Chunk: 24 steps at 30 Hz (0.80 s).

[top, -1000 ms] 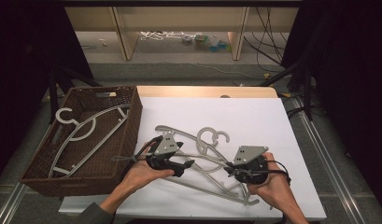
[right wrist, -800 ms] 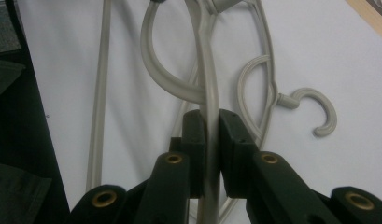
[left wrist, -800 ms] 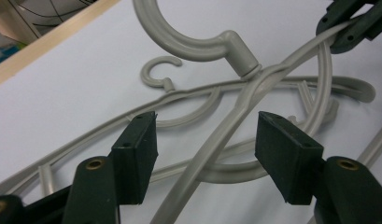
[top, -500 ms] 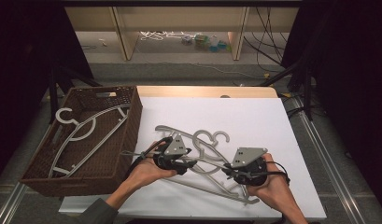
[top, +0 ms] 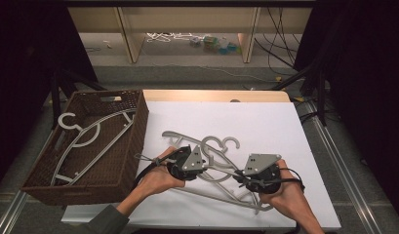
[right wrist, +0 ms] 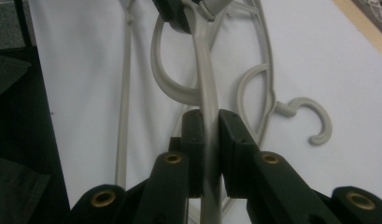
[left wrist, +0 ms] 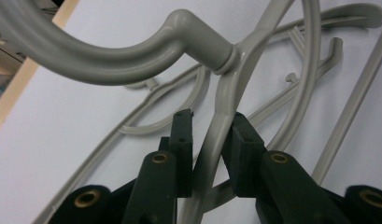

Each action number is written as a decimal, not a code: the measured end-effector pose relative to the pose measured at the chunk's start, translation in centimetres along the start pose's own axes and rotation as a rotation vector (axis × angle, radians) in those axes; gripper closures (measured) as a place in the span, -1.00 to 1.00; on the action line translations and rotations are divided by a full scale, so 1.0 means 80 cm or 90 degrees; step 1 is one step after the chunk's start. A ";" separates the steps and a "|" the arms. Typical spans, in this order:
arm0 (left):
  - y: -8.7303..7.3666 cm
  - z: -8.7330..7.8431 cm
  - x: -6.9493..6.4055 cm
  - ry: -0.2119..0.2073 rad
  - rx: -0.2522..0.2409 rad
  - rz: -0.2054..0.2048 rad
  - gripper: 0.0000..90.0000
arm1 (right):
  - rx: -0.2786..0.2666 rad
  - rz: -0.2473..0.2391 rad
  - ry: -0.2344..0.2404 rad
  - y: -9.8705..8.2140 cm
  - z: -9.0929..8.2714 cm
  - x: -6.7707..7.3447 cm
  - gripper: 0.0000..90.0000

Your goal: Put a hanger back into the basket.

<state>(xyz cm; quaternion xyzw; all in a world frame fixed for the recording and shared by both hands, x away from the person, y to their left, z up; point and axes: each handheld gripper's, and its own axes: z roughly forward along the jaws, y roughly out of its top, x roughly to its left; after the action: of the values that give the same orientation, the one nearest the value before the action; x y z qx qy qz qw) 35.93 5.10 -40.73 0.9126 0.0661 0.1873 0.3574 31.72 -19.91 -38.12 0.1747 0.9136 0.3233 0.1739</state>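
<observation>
The white table [top: 285, 126] takes the middle of the high view, and the brown wicker basket [top: 133, 141] stands at its left edge, with one grey hanger [top: 97, 127] already lying inside.

The grey plastic hangers that you work on lie in a tangled pile [top: 211, 161] at the lower centre of the table, between your two hands. The upper hanger [left wrist: 216, 100] is the one you hold. In the left gripper view its hook curves across the top of the frame and its arm comes down between the jaws.

Your right gripper [right wrist: 209, 135], at the lower right of the high view, is clenched on the arm of this hanger; the pads press it from both sides. Your left gripper [left wrist: 209, 135], at the lower centre, has just been closing on the same hanger just below the neck. The right pad seems to touch the arm, but a thin gap shows at the left pad, so I judge the grip is not yet firm.

I think the hanger is light and quite stiff, but smooth, so it can slip or turn in the pads. Its hook may catch the hanger [right wrist: 291, 109] under it when you lift. Hold it on the flat arm near the neck.
</observation>
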 end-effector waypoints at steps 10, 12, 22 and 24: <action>0.015 -0.006 -0.015 -0.010 0.003 0.035 0.82 | 0.007 0.022 -0.042 -0.002 -0.012 -0.010 0.58; 0.014 -0.008 -0.014 -0.012 -0.007 0.015 0.82 | 0.001 0.033 -0.047 -0.002 -0.013 -0.011 0.45; 0.002 -0.025 0.007 -0.015 -0.017 -0.068 0.82 | -0.123 0.163 -0.131 0.002 -0.031 -0.021 -0.38; -0.002 -0.027 0.010 -0.012 -0.019 -0.088 0.82 | -0.144 0.174 -0.153 0.002 -0.034 -0.021 -0.50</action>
<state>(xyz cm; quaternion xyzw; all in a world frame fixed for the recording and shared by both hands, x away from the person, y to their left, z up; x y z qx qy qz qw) 35.81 6.73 -39.15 0.9022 0.1226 0.1542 0.3836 32.09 -21.95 -35.71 0.3136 0.8121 0.4212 0.2545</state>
